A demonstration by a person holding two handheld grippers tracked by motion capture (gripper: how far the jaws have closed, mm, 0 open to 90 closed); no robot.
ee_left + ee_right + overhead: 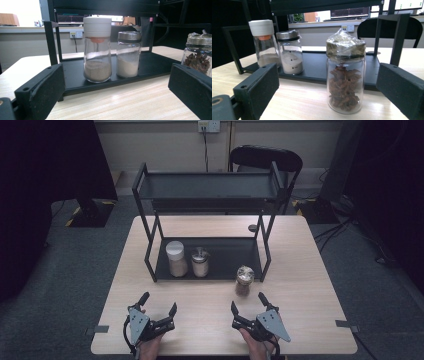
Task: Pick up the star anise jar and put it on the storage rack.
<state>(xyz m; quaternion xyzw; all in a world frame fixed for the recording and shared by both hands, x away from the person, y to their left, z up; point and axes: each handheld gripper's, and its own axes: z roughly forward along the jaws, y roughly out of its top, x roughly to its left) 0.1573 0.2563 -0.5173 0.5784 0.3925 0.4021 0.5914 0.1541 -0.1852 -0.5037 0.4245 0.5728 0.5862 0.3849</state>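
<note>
A black two-tier rack (227,257) stands at the middle of the wooden table (305,285). On its bottom shelf (155,65) a white-capped glass jar of brown powder (176,259) (97,52) stands next to a metal-lidded jar of pale powder (200,262) (128,56). A jar of star anise (244,281) (345,80), its top wrapped in plastic film, sits on the table just in front of the rack's right leg. My left gripper (159,302) is open near the front edge, facing the two shelf jars. My right gripper (247,301) is open, with the star anise jar a short way ahead of its jaws.
The rack's top shelf (210,185) holds nothing. A small dark disc (252,227) lies on the table behind the rack. A black chair (265,157) stands past the far edge. Grey tape tabs (346,323) mark the table's front corners.
</note>
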